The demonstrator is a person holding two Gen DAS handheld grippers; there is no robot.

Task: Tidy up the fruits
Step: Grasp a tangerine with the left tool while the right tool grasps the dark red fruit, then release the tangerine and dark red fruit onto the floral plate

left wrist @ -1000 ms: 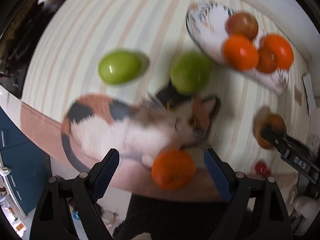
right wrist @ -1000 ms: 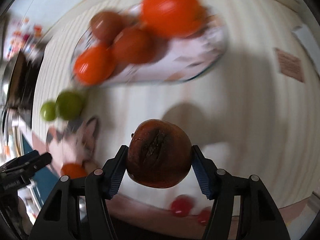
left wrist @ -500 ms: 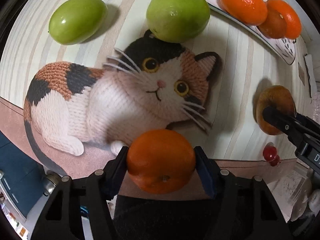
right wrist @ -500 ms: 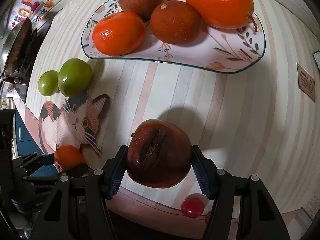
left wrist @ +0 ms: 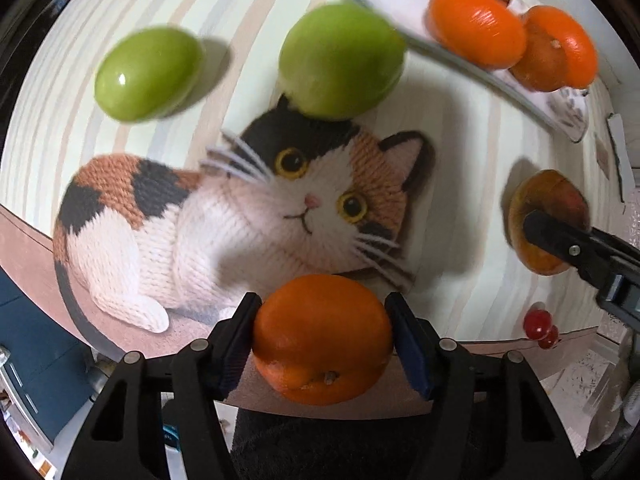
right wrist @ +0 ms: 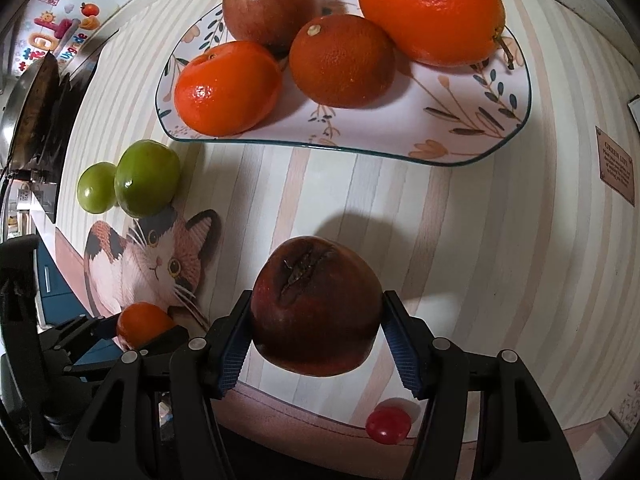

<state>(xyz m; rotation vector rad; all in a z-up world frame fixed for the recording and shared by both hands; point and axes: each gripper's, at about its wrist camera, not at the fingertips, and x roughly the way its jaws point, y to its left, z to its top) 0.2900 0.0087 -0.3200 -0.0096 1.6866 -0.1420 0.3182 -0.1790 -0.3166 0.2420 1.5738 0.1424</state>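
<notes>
My left gripper (left wrist: 323, 340) is shut on an orange tangerine (left wrist: 322, 338), held above the near table edge by the cat picture (left wrist: 248, 216). My right gripper (right wrist: 316, 320) is shut on a dark red-brown fruit (right wrist: 316, 306), held above the striped mat in front of a flowered plate (right wrist: 460, 120). The plate holds a red apple (right wrist: 268, 6), two tangerines (right wrist: 228, 88) and a large orange (right wrist: 430, 10). Two green fruits (left wrist: 148, 72) (left wrist: 342, 60) lie beyond the cat picture. The right gripper and its fruit (left wrist: 548, 220) show at the right of the left wrist view.
Small red cherry-like fruits (right wrist: 388, 424) lie at the mat's near edge, also in the left wrist view (left wrist: 538, 322). A brown label (right wrist: 618, 168) sits at the right. A dark pan (right wrist: 36, 120) and toy letters (right wrist: 52, 36) are far left. Blue cabinets (left wrist: 24, 344) lie below the table edge.
My left gripper closed on the tangerine and has lifted it slightly. My right gripper, still holding the dark fruit, moved closer to the plate.
</notes>
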